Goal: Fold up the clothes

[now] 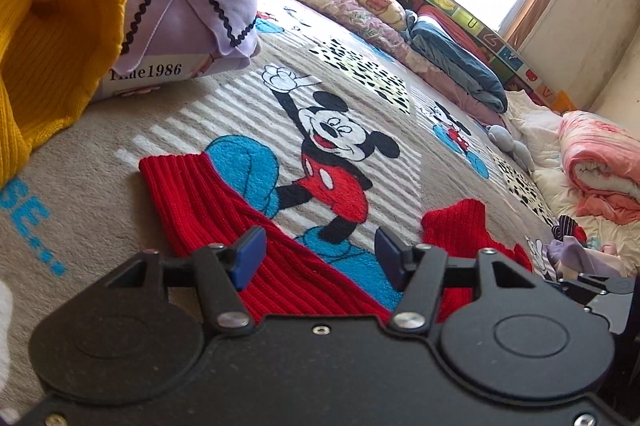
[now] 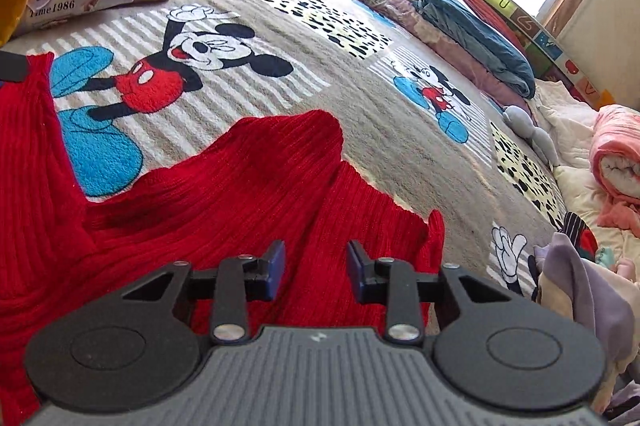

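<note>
A red ribbed knit garment lies spread on the Mickey Mouse blanket. In the left wrist view its sleeve stretches away from me and another red part lies to the right. My left gripper is open, low over the red knit, holding nothing. My right gripper is open just above the red knit, with nothing between its blue pads.
A folded purple top rests on a stack at the back left, beside a yellow knit. Rolled quilts line the far wall. A pink blanket and a pile of loose clothes lie at the right.
</note>
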